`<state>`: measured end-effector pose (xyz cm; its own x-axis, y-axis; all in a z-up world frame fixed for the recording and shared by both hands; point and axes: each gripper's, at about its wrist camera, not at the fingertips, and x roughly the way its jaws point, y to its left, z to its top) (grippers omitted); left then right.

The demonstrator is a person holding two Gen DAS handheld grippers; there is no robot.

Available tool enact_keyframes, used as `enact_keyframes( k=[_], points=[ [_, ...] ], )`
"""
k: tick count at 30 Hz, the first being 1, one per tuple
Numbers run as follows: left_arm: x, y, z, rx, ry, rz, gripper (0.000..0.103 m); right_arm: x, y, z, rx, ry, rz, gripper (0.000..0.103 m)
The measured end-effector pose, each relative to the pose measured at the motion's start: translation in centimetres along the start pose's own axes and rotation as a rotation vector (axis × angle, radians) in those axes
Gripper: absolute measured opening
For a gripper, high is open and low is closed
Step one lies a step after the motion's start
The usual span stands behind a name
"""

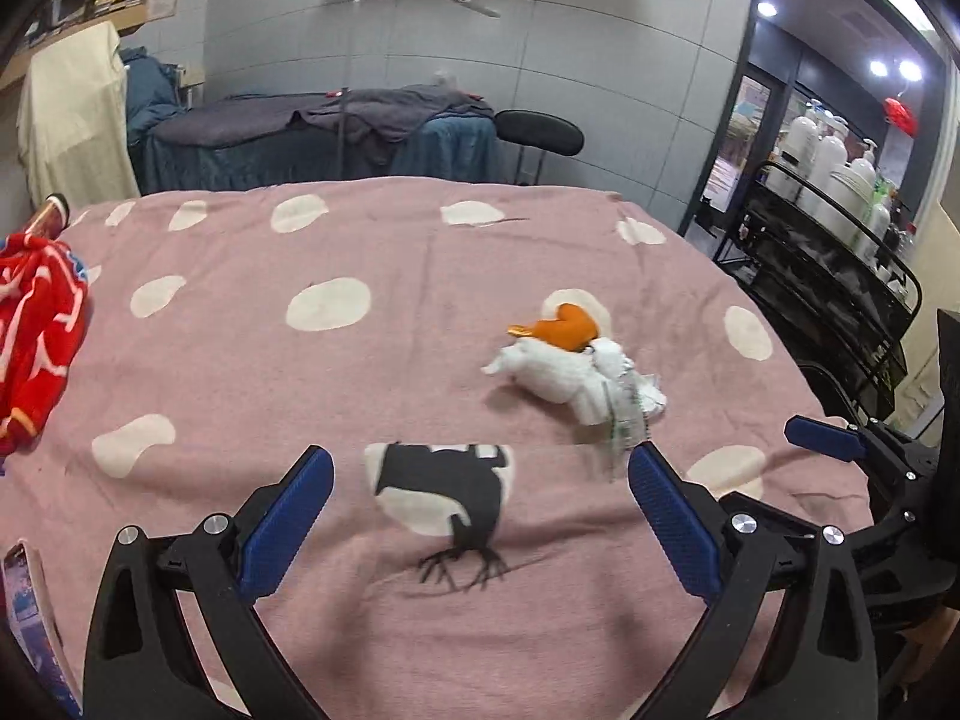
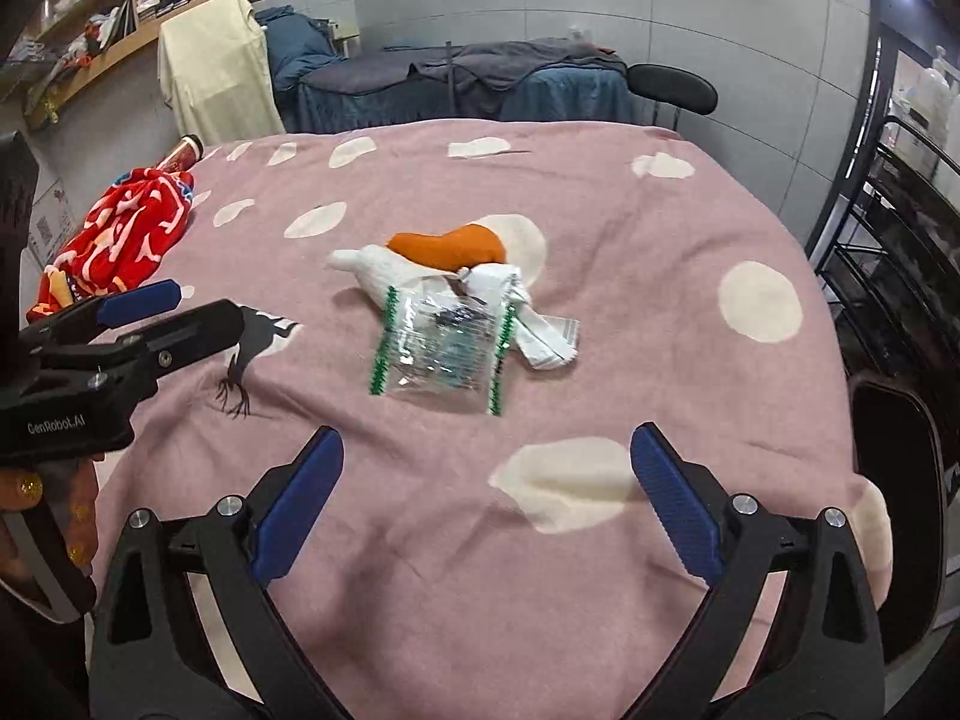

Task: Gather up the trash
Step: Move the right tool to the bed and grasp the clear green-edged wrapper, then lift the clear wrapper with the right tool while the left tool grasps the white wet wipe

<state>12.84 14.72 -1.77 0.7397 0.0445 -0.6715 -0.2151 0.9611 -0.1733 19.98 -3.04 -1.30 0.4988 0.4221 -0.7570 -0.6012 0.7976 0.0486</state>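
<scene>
A small heap of trash lies on the pink dotted blanket (image 2: 600, 540). It holds a clear plastic wrapper with green edges (image 2: 444, 348), a crumpled white tissue (image 2: 378, 270), a torn white paper (image 2: 543, 330) and an orange scrap (image 2: 450, 246). My right gripper (image 2: 486, 441) is open, a short way in front of the wrapper and apart from it. The left wrist view shows the same heap (image 1: 558, 375) ahead and to the right of my left gripper (image 1: 480, 462). That gripper is open and empty above a black bird print (image 1: 456, 492). It also shows at the left of the right wrist view (image 2: 207, 303).
A red patterned cloth (image 2: 120, 234) and a red can (image 2: 183, 153) lie at the blanket's far left. A black wire rack with white bottles (image 1: 840, 228) stands beyond the right edge. A dark chair (image 2: 894, 480) is near right, and a covered bed (image 1: 336, 126) and stool (image 1: 540, 132) behind.
</scene>
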Motion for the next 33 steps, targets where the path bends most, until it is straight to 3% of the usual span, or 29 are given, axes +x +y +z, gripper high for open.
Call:
enact_keyframes(
  k=[4, 9, 15, 16, 17, 21, 24, 33],
  points=[
    [-0.1, 1.8, -0.5, -0.037, 0.01, -0.002, 0.098, 2.6, 1.3, 2.0, -0.003, 0.057, 0.037, 0.095],
    [-0.1, 2.2, -0.8, -0.035, 0.014, -0.013, 0.098, 5.7, 1.6, 3.5, 0.012, 0.132, 0.018, 0.094],
    [0.4, 2.3, -0.7, -0.041, 0.02, -0.042, 0.098, 9.4, 1.2, 4.3, 0.07, 0.229, 0.031, 0.079],
    [0.5, 2.2, -0.7, -0.038, 0.021, -0.047, 0.098, 9.5, 0.9, 4.2, 0.085, 0.231, 0.044, 0.075],
    [0.7, 2.2, -0.6, -0.034, 0.023, -0.051, 0.098, 9.5, 0.7, 4.1, 0.102, 0.227, 0.054, 0.062],
    [1.2, 1.9, -0.3, -0.016, 0.027, -0.053, 0.098, 8.8, 0.2, 4.0, 0.102, 0.213, 0.045, 0.032],
    [1.6, 1.7, 0.0, -0.017, 0.034, -0.064, 0.098, 7.7, -0.7, 3.7, 0.128, 0.186, 0.057, 0.028],
    [4.2, -0.9, 1.6, 0.046, 0.09, -0.124, 0.098, 3.2, -2.3, 2.3, 0.154, 0.083, 0.061, 0.026]
  ],
)
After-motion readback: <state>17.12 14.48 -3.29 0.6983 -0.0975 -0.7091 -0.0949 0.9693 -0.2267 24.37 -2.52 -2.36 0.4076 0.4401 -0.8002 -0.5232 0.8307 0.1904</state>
